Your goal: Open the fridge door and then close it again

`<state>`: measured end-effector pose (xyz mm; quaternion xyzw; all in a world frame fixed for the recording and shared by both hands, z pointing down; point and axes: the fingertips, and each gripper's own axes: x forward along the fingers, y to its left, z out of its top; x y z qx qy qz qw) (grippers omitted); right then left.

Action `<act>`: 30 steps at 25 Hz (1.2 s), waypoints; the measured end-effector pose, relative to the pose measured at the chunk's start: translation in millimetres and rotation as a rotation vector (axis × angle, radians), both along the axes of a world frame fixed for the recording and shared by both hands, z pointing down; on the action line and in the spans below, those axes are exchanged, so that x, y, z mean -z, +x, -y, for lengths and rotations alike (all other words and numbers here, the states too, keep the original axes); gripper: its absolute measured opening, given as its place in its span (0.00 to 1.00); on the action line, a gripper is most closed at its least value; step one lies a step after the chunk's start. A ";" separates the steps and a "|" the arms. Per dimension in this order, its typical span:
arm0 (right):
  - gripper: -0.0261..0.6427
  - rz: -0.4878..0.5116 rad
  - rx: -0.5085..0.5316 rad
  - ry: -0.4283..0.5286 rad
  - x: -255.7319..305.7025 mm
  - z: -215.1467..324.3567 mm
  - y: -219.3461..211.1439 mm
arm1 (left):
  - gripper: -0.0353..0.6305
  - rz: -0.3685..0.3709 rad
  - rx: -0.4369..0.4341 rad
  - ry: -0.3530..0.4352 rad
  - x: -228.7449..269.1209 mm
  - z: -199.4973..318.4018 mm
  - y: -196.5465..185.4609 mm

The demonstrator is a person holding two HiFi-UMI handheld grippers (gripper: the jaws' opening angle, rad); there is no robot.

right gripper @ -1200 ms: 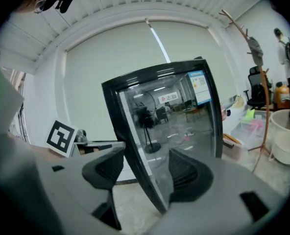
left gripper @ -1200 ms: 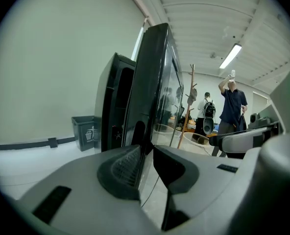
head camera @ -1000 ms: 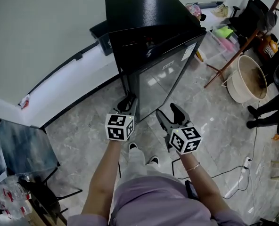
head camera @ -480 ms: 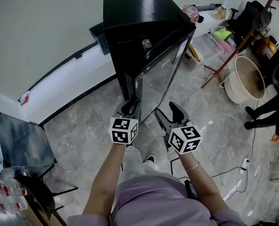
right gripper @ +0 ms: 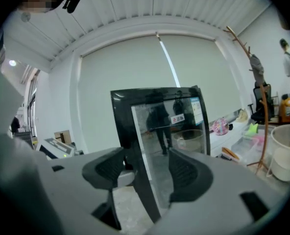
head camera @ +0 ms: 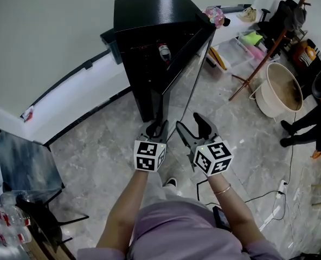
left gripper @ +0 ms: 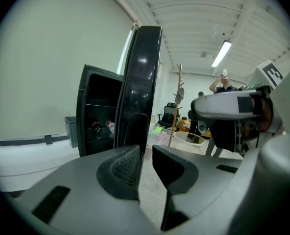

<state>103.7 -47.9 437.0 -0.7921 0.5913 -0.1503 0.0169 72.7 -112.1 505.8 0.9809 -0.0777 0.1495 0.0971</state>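
Note:
A small black fridge (head camera: 144, 12) stands against the wall, and its glass door (head camera: 188, 56) is swung partly open. A bottle (head camera: 164, 51) shows on a shelf inside. My left gripper (head camera: 156, 126) is shut on the door's free edge near the bottom. In the left gripper view the door edge (left gripper: 142, 82) runs down between the jaws of the left gripper (left gripper: 145, 160), with the dark interior (left gripper: 98, 114) to its left. My right gripper (head camera: 188, 122) hangs open just right of the door, holding nothing. The right gripper view shows the right gripper (right gripper: 145, 168) facing the door's glass front (right gripper: 169, 126).
A white tub (head camera: 282, 91), a wooden coat stand (head camera: 269, 45) and plastic bins (head camera: 247, 42) crowd the floor right of the fridge. A dark chair (head camera: 25, 172) stands at the left. A cable and power strip (head camera: 282, 187) lie at the right, near someone's feet (head camera: 290, 134).
The door has swung further open, showing the shelf and bottle inside. My left gripper moved back towards me and to the right with the door edge. The right gripper rose slightly.

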 end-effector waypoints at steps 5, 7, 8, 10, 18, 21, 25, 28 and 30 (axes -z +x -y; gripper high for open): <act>0.47 -0.074 0.062 0.049 36.0 13.3 -6.5 | 0.16 -0.010 -0.040 0.022 0.4 -25.7 2.3; 0.48 -0.094 0.084 0.068 48.9 19.0 -11.2 | 0.16 -0.011 -0.063 0.031 -0.4 -36.2 2.9; 0.49 -0.102 0.090 0.077 54.9 21.0 -12.4 | 0.16 -0.012 -0.074 0.034 -0.7 -41.3 3.7; 0.50 -0.117 0.087 0.094 66.4 23.3 -12.0 | 0.16 -0.014 -0.090 0.040 -0.6 -50.8 6.2; 0.48 -0.155 0.027 0.081 79.9 14.5 -2.3 | 0.16 -0.015 -0.131 0.055 1.6 -75.3 10.5; 0.49 -0.192 0.032 0.068 78.8 11.5 -0.9 | 0.16 -0.014 -0.144 0.057 2.0 -81.4 11.1; 0.42 -0.241 0.054 0.068 80.2 8.0 -5.0 | 0.17 0.003 -0.179 0.054 0.9 -87.9 11.5; 0.41 -0.240 0.057 0.076 80.2 2.7 -4.5 | 0.19 0.018 -0.186 0.008 -4.2 -87.6 4.0; 0.40 -0.235 0.060 0.081 80.4 -1.3 -3.2 | 0.22 0.025 -0.175 -0.013 -9.0 -82.5 -2.7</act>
